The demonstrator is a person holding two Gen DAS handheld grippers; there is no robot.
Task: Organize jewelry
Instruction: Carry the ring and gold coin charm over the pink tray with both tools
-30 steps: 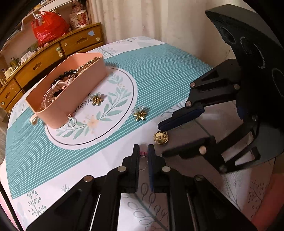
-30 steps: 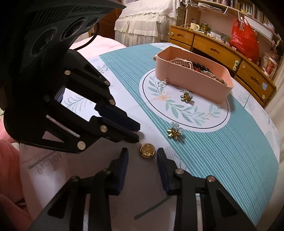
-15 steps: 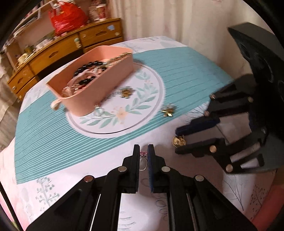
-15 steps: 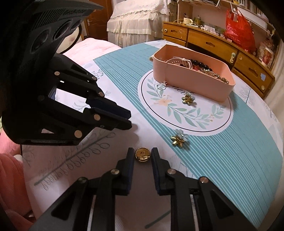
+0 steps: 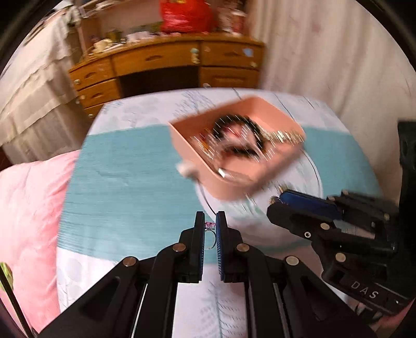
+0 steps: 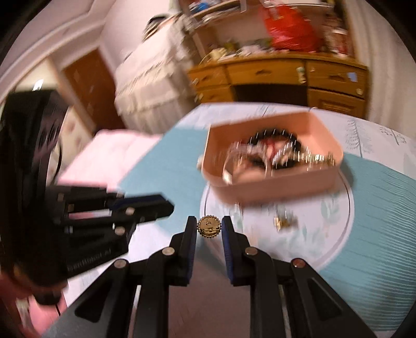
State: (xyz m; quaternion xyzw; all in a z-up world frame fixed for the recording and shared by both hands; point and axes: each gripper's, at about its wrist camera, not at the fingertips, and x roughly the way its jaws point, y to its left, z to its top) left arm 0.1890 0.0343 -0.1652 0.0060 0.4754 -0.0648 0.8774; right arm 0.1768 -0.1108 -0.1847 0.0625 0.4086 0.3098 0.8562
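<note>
My left gripper [image 5: 210, 223] is shut on a thin silver ring with a pink stone [image 5: 210, 231], held above the tablecloth short of the pink jewelry box [image 5: 235, 148]. My right gripper [image 6: 208, 227] is shut on a round gold brooch [image 6: 208, 227], raised above the table in front of the same box [image 6: 270, 156], which holds black beads and chains. The right gripper also shows in the left wrist view [image 5: 280, 201], and the left gripper in the right wrist view [image 6: 156, 208]. A gold flower piece [image 6: 284, 221] lies on the cloth near the box.
The round table has a teal and white cloth [image 5: 124, 176]. A pink quilt [image 5: 28, 221] lies to its left. A wooden dresser [image 5: 166, 65] with a red bag [image 5: 187, 15] stands behind. Both views are motion-blurred.
Both grippers have lifted off the table and swung toward the pink box, each carrying its piece. The right gripper closed on the gold brooch a moment earlier.
</note>
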